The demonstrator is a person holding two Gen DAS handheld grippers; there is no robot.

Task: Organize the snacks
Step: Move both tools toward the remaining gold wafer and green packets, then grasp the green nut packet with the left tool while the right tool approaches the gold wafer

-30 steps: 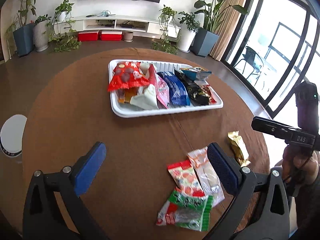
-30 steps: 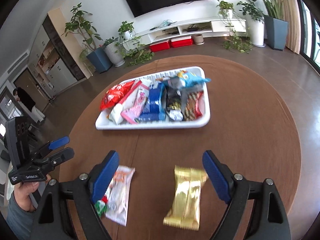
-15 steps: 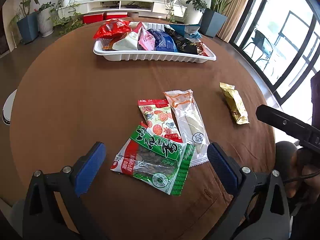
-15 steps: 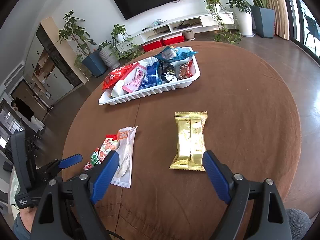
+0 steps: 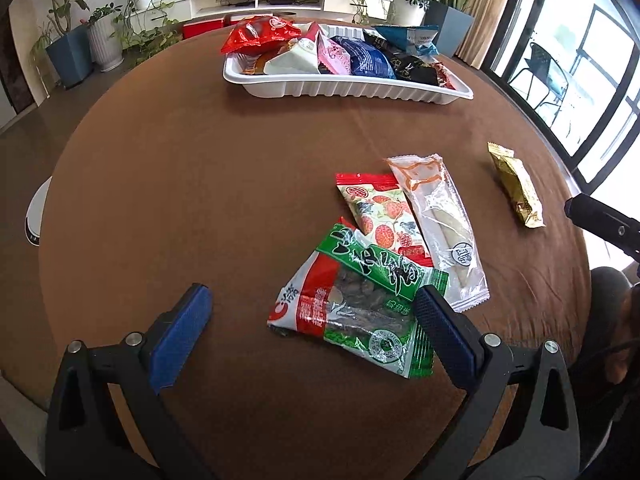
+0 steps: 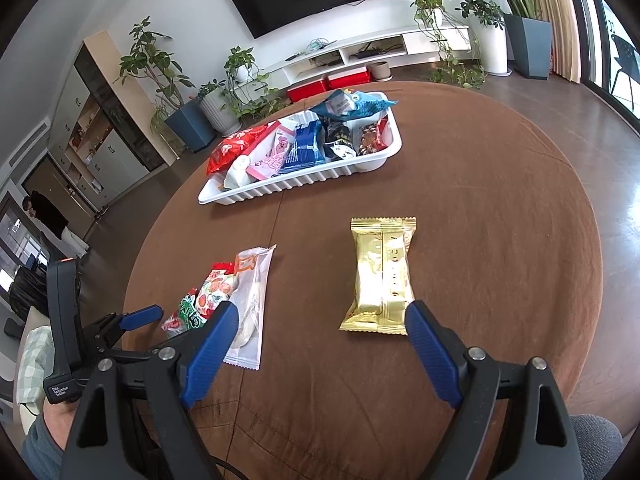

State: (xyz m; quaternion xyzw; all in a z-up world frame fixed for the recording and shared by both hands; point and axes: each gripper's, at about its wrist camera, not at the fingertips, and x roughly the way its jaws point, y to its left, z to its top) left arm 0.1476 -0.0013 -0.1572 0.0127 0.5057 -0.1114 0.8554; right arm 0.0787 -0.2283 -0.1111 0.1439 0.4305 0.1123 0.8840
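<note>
Both tools (image 5: 308,320) (image 6: 320,332) low over table, jaws wide apart

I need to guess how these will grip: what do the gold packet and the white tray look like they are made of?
Gold packet: likely metallised foil film, glossy, with bright glints and crimped ends. White tray: probably thin moulded plastic, smooth and slightly shiny, with ribbed walls.

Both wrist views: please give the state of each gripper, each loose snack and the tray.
left gripper: open, empty
right gripper: open, empty
gold packet: flat, alone
green packet: overlaps strawberry packet
clear packet: flat on table
white tray: filled with snacks
</note>
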